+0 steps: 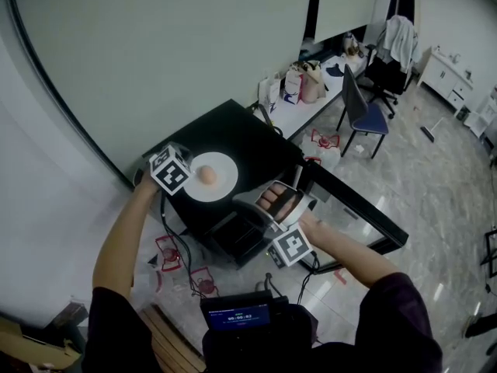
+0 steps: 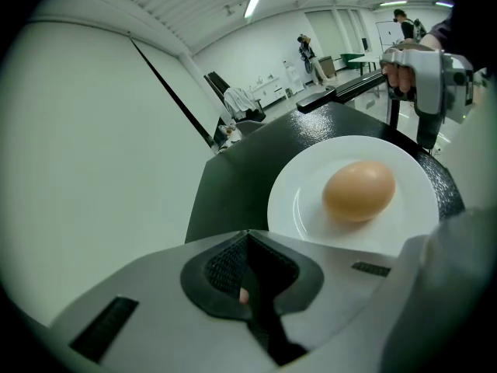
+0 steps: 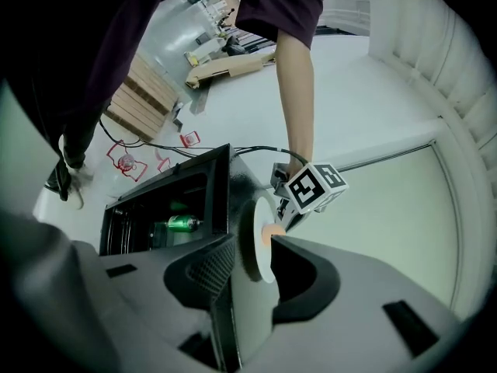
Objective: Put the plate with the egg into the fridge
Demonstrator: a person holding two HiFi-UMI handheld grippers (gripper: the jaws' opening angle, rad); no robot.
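A white plate [image 1: 224,186] with a brown egg [image 1: 206,175] lies on top of a black mini fridge [image 1: 248,142]. The fridge door [image 1: 349,204] stands open to the right. My left gripper [image 1: 186,174] is at the plate's left rim with its jaws shut and nothing between them; its own view has the plate [image 2: 311,200] and egg [image 2: 359,191] just ahead of the pads [image 2: 233,274]. My right gripper [image 1: 268,207] hovers at the fridge's front right corner, open. In its view the plate [image 3: 255,243] appears edge-on beyond the open jaws.
A green can [image 3: 180,224] lies inside the open fridge. A blue chair [image 1: 365,111] and bags [image 1: 299,84] stand behind the fridge. Cables and red clips lie on the floor at the front left, and a small screen [image 1: 237,315] is near my body.
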